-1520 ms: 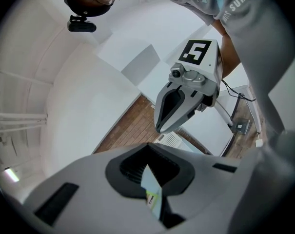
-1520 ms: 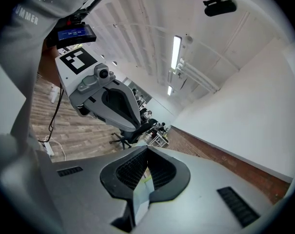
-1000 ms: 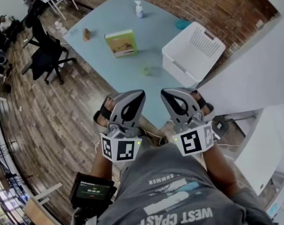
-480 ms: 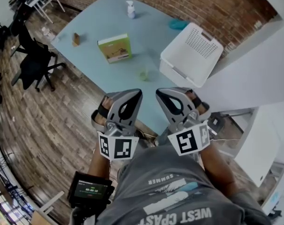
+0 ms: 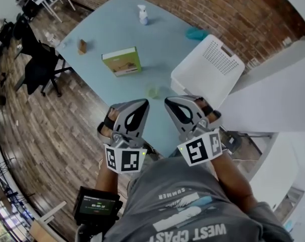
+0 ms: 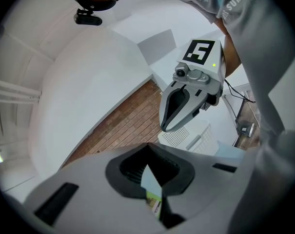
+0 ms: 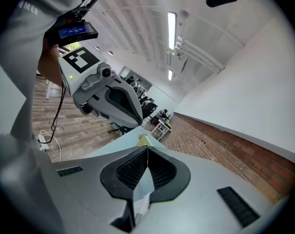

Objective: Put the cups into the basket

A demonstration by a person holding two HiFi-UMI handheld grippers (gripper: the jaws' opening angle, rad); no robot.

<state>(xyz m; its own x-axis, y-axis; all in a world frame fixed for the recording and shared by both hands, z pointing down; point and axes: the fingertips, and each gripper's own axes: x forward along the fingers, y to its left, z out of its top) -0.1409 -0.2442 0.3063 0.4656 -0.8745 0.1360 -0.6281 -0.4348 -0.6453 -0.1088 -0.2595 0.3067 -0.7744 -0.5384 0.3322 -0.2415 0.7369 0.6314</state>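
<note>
Both my claws are closed and empty. On my left gripper the 2 jaws meet at the tip with nothing between them. My right gripper is pinched shut the same way and holds nothing. I hold the 2 side by side at the near edge of the table, pointing out over it.

What the coming move turns on is this. The green cup stands on the table just ahead of my claws, almost on the line that runs out between the 2 tips, so neither hand is clearly nearer. The white basket sits near the cup on its right, straight out from my right claw. I judge the right claw the better placed, since the carry from cup to basket would be short and on its own side.

The cup looks upright with its mouth up, so its long axis is vertical. I would have to open the jaws first and bring them in level, 1 on each side of the wall.

A 2nd, teal cup lies past the basket's far corner, well apart from both claws. Whether it is upright I cannot tell.
</note>
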